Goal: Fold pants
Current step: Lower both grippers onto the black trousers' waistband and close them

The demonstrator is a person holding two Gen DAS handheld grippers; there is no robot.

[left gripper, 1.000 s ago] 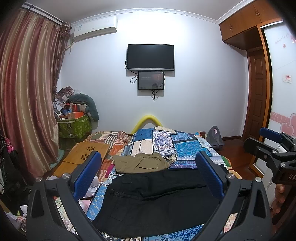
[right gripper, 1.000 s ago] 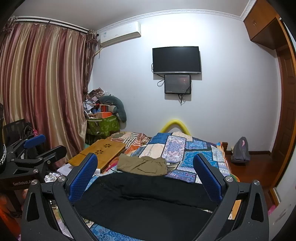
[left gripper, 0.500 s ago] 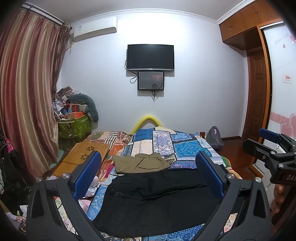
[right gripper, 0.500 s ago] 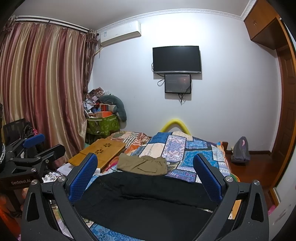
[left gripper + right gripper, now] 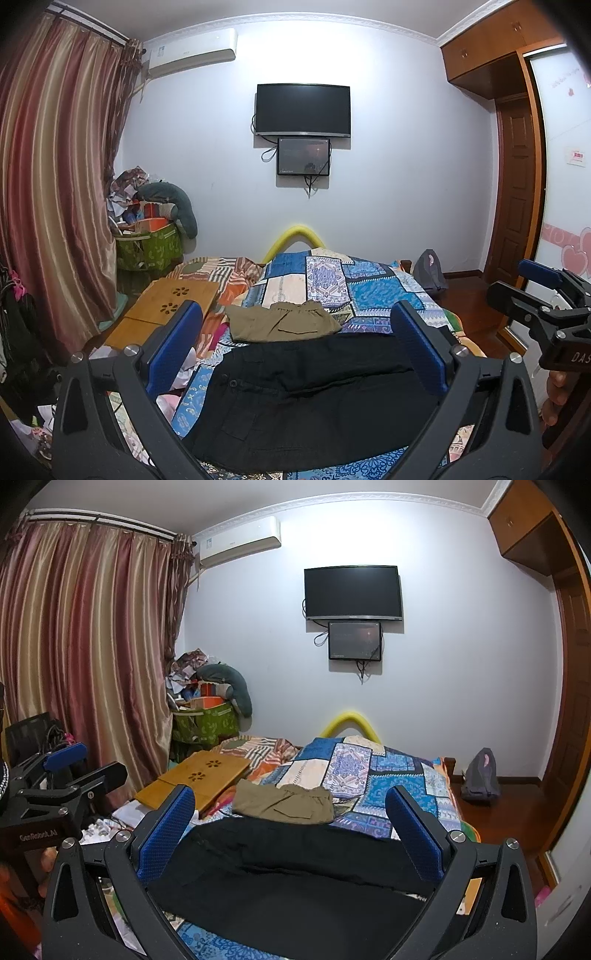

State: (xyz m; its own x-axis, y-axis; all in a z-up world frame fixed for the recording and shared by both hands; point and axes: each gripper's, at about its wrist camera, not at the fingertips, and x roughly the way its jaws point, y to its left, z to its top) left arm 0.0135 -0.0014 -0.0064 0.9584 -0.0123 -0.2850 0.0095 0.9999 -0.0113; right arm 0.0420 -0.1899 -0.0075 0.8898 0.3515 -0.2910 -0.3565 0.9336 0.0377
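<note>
One pair of black pants [image 5: 314, 398] lies spread flat across the lower middle of both views, matte dark cloth with a buttoned waistband at its left end and a long crease running across its width; its near edge drops out of the bottom of the frame behind the tool arms. Just above it in the frame, touching or nearly touching its far edge, sits one folded olive-khaki garment [image 5: 280, 323], a soft rectangle with a gathered waist. Both rest on one patchwork quilt [image 5: 369, 291] of blue, cream and orange printed squares, bare toward the centre of the frame. The left gripper [image 5: 303, 347] frames the pants with its two blue ribbed pads [image 5: 173, 343] spread wide, holding nothing. The right gripper [image 5: 291, 827] is likewise wide apart and holding nothing, above the cloth. One wooden lap desk [image 5: 166, 310] with flower cut-outs lies at the quilt's left edge. One yellow foam arch [image 5: 295, 236] rises at the far end of the bed. On the white wall hang one dark television [image 5: 303, 109] and one smaller screen [image 5: 303, 157] directly below it. Striped curtains [image 5: 55, 184] fill the left side.
</note>
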